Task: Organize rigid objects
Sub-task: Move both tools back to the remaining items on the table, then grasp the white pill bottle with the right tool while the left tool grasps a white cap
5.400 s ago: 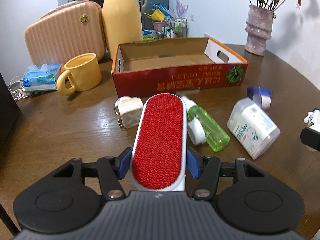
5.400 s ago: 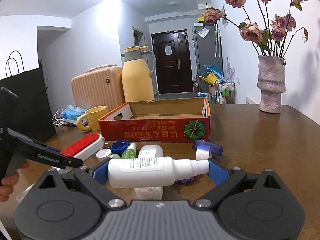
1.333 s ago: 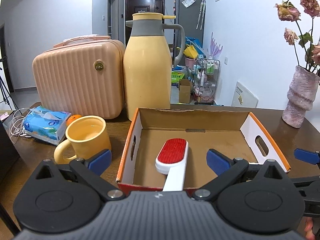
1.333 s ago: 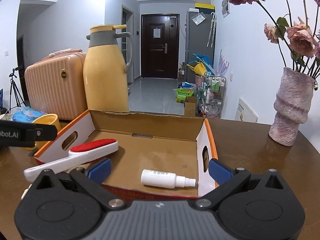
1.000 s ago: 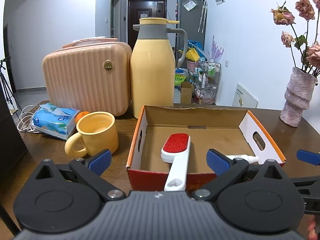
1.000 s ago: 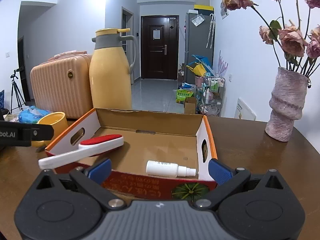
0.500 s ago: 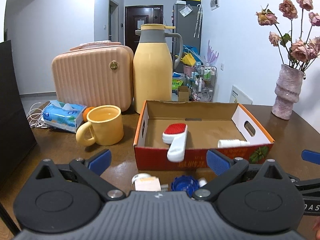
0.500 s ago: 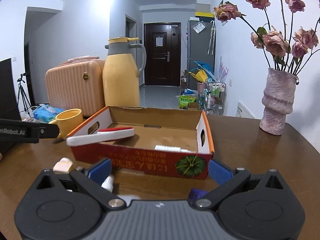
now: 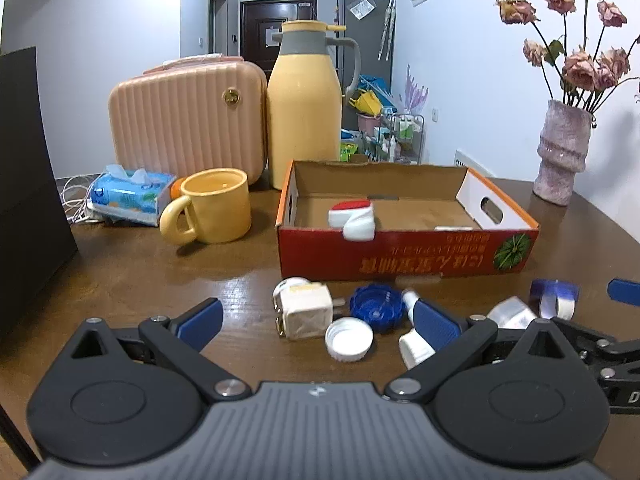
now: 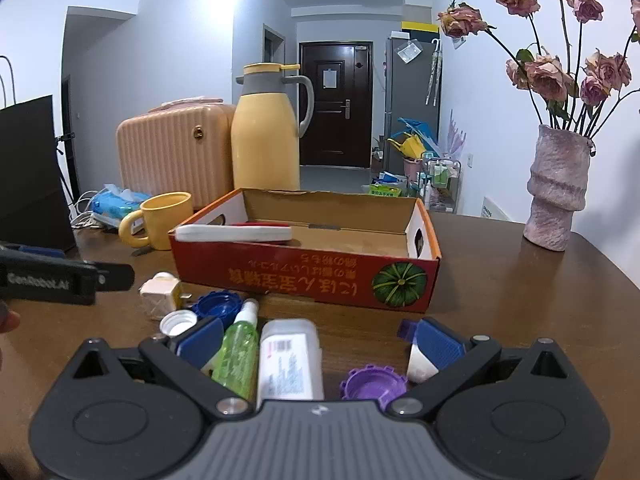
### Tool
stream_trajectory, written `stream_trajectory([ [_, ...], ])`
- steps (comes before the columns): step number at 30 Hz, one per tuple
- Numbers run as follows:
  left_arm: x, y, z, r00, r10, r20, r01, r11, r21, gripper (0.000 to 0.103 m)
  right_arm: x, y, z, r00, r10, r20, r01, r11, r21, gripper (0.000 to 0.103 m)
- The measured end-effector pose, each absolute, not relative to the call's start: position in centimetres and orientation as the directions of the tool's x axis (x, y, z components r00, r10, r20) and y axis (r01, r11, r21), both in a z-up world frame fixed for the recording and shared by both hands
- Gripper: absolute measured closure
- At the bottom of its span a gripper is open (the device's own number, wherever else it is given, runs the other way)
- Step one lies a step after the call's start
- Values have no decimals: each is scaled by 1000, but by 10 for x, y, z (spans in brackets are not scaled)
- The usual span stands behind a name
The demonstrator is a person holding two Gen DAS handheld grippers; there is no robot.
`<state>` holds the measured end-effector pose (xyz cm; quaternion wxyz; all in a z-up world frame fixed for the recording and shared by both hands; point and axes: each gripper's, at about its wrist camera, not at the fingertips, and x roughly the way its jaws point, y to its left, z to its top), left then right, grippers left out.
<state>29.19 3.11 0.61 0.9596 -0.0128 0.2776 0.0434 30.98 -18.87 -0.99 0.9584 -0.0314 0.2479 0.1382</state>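
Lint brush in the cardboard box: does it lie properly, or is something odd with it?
It looks askew. The lint brush lies tilted, its white handle end propped on the front wall of the cardboard box and poking over it, not flat on the floor.

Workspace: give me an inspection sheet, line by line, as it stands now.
Surface: brown wooden table, glossy.
Job's things: lint brush and white spray bottle in cardboard box; still on the table: plug adapter, blue cap, white cap, green bottle, white container, purple cap.
Clutter: yellow mug, tissue pack.
Grippers: left gripper open, empty; right gripper open, empty.
Cables: white cords at left edge.
Surroundings: thermos, pink case, vase.
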Motion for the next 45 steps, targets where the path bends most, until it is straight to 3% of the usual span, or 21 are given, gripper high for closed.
stream_trajectory([
  [13,286,43,-3,837,68,-543,-93,995,-19,0,299,-177,-14,836,260,-484,-299,954,-3,5],
  [21,289,46,-11,838,61,-543,-89,996,-25,0,314,-169,-37,801,264,-537,-313,950,0,29],
  [28,292,47,-20,832,52,-552,-78,997,-24,0,337,-161,-51,770,281,-573,-339,941,6,39],
  [34,295,50,-26,823,48,-566,-78,997,-29,0,361,-162,-62,733,274,-623,-330,943,27,60],
  [45,298,45,-35,815,42,-578,-60,998,-12,0,355,-163,-73,756,280,-592,-334,942,19,61],
])
